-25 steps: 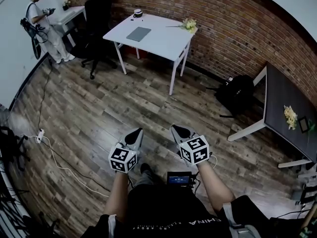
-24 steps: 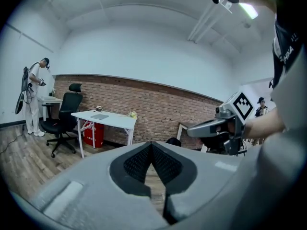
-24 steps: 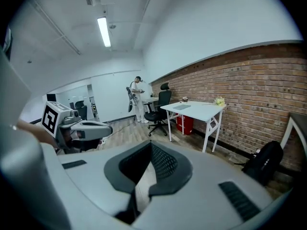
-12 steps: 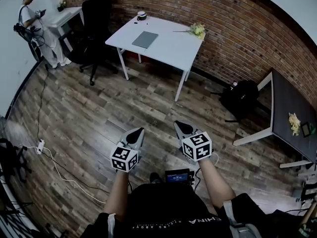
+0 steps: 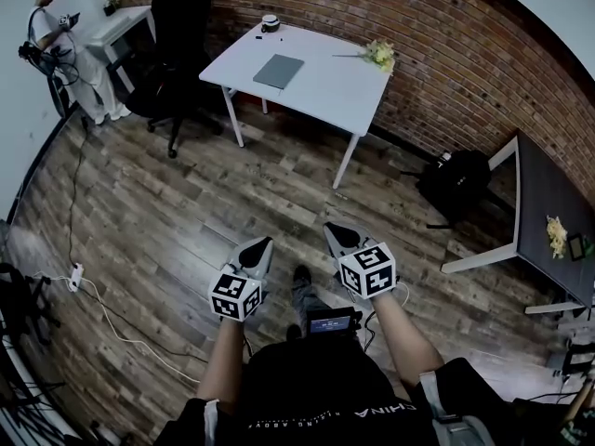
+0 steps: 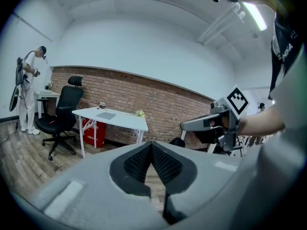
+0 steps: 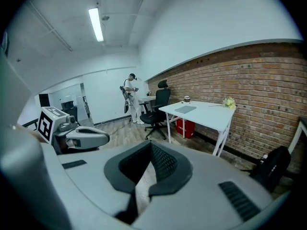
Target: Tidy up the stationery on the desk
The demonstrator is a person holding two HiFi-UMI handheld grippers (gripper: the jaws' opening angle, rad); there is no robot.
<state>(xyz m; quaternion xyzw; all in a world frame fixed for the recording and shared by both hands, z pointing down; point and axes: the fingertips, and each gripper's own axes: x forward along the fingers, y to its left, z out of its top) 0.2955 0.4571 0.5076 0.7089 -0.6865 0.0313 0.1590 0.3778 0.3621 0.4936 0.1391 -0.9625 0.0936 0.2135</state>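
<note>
A white surface (image 5: pixel 335 86) stands by the brick wall on the wooden floor (image 5: pixel 186 212). On it lie a grey flat pad (image 5: pixel 279 71) near the middle, a small round container (image 5: pixel 270 23) at the far corner and a bunch of pale flowers (image 5: pixel 380 54) at the wall-side edge. A dark surface (image 5: pixel 539 193) to the right carries a yellowish bunch (image 5: pixel 556 235) and a small frame (image 5: pixel 576 246). A black backpack (image 5: pixel 454 182) and a white power strip (image 5: pixel 74 272) lie on the floor.

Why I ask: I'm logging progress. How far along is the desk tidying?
Done: nothing visible; the grey pad, flowers and small pot lie on the white desk across the room. In hand: nothing; the left gripper and right gripper are both shut and empty, over the wood floor. Left: reaching the desk and all the tidying.
</note>
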